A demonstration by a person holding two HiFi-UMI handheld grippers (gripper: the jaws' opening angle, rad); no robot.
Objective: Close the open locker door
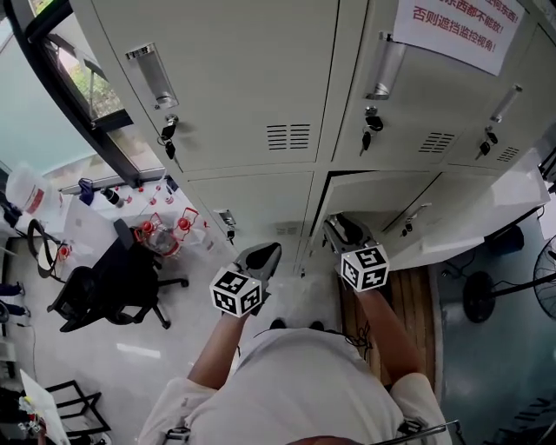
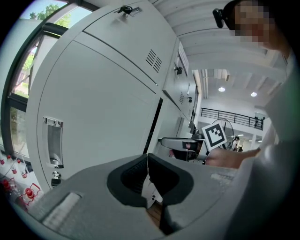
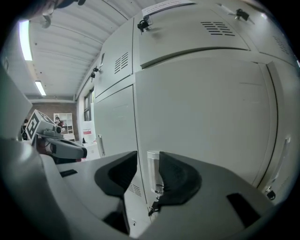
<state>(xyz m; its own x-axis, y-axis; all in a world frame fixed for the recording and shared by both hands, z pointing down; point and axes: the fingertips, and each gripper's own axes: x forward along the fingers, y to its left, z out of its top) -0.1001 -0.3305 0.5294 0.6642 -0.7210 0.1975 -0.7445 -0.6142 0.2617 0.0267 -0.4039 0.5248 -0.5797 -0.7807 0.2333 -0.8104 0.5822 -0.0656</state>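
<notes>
Bottom row, the open locker door point(image 1: 473, 217) stands swung out to the right of the person, long axis upright, its free edge pointing away from the cabinet. The right hand-held gripper point(image 1: 344, 231) has its jaws parted and empty, framing the door's handle point(image 3: 153, 171). The left hand-held gripper point(image 1: 263, 258) is pinched closed on nothing.

The red-lettered notice point(image 1: 458, 26) is cut off by the head view's top edge, the fan point(image 1: 545, 282) by its right edge. The open locker door point(image 1: 469, 217) hides its compartment. The lower end of a handle point(image 3: 153, 171) sits behind a pad of the right gripper point(image 3: 148, 164). Red-capped items point(image 1: 165, 230) are too small to identify
</notes>
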